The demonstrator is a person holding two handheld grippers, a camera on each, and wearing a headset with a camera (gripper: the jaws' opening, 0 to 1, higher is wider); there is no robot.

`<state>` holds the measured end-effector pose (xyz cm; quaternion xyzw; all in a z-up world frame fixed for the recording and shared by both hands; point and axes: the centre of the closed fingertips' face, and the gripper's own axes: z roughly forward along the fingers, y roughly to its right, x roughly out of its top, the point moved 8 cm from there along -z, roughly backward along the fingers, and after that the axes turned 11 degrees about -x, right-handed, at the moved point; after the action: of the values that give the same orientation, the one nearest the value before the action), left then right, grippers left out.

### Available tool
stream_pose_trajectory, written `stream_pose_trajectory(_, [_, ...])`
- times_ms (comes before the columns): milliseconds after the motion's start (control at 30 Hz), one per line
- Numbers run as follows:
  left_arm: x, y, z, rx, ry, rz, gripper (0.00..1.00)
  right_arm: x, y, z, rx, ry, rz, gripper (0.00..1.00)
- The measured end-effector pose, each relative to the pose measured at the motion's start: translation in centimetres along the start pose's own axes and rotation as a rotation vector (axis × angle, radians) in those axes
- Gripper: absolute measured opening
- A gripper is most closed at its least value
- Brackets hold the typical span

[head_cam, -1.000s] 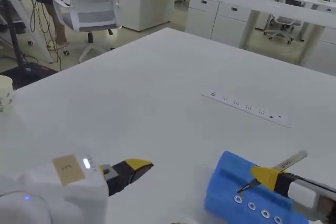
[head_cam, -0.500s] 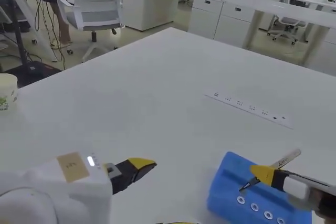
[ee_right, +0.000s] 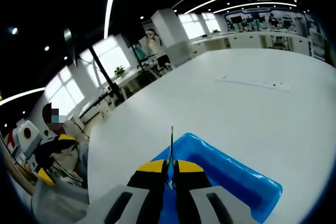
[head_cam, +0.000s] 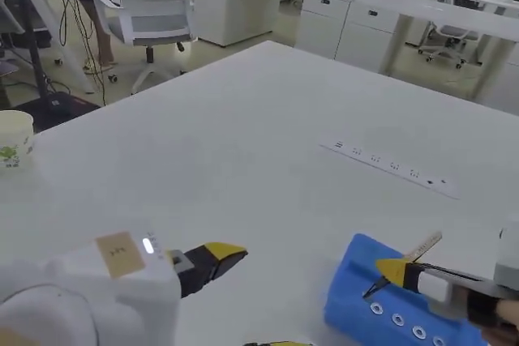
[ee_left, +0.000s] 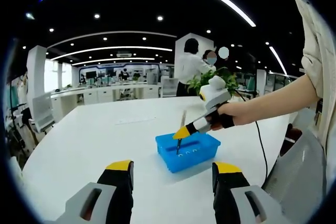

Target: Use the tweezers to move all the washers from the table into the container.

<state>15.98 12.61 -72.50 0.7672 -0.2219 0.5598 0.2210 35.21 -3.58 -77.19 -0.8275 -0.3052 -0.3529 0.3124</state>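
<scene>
Right gripper (head_cam: 391, 270) pinching tweezers (head_cam: 424, 245) over container (head_cam: 347, 293) holding washers (head_cam: 398, 320), left gripper (ee_left: 172, 174) hanging wide open, empty, above table (head_cam: 243, 160)

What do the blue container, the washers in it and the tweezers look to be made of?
The blue container: likely plastic, matte, with uniform saturated colour and rounded edges. The washers: probably metal, small pale silvery rings. The tweezers, held in the right claw: apparently metal, very thin, with dark tips and a paler back end.

Blue container (head_cam: 350, 283), lower right, holds a row of washers (head_cam: 397, 319); tweezers (head_cam: 427, 242) slant tip-down into it.
</scene>
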Motion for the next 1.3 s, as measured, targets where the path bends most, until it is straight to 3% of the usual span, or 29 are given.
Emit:
stream_pose_trajectory(300, [0.0,0.0,0.0,-0.002,-0.004,-0.001,0.60,-0.2,0.4,1.3,-0.008,-0.021,-0.006,0.03])
stream_pose_trajectory(967, [-0.2,0.3,0.3,-0.028,-0.026,0.002,0.59,-0.5,0.8,2.4,-0.008,-0.033,-0.057,0.03])
stream_pose_trajectory(1167, [-0.2,0.4,0.4,-0.051,-0.026,-0.020,0.59,-0.2,0.2,1.9,-0.001,-0.002,-0.073,0.04])
stream_pose_trajectory(1300, [-0.3,0.8,0.7,-0.078,-0.044,-0.009,0.59,0.4,-0.2,0.6,0.000,0.032,-0.082,0.04])
